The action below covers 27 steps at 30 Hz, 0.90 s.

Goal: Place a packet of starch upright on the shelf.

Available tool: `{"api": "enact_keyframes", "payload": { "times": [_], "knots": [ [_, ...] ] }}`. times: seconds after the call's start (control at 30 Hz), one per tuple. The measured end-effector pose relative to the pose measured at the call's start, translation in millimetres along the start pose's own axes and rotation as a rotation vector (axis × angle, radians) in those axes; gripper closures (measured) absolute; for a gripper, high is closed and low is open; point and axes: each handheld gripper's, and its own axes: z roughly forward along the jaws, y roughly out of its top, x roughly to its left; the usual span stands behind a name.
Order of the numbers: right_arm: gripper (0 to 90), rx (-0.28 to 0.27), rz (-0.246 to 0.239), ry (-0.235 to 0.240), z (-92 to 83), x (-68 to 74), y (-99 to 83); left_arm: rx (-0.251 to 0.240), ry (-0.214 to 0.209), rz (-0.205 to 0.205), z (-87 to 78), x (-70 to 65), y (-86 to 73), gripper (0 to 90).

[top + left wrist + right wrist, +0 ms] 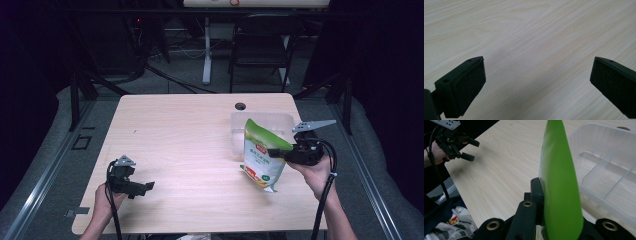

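Pinching green pouch (pixel 264 152) upright near table (pixel 190 150) right edge, beside clear divided bin (pixel 260 125): right hand-held gripper (pixel 280 154). Jaws spread, apparently empty, near front-left corner: left hand-held gripper (pixel 142 188).

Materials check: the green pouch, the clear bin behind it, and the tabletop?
Green pouch: looks like thin glossy plastic film; it creases and carries printed graphics. Clear bin: seemingly rigid translucent plastic, dividers showing through its walls. Tabletop: pale wood grain with a matte finish, perhaps laminate rather than solid wood.
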Motion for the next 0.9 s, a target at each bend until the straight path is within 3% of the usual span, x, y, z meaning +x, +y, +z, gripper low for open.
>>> {"api": "enact_keyframes", "payload": {
  "times": [0.9],
  "knots": [
    [90.0,-0.033,0.002,-0.029,-15.3,-2.6,3.3,0.007,-0.008,0.005,1.2,-0.6,0.8,0.2]
  ]
}}
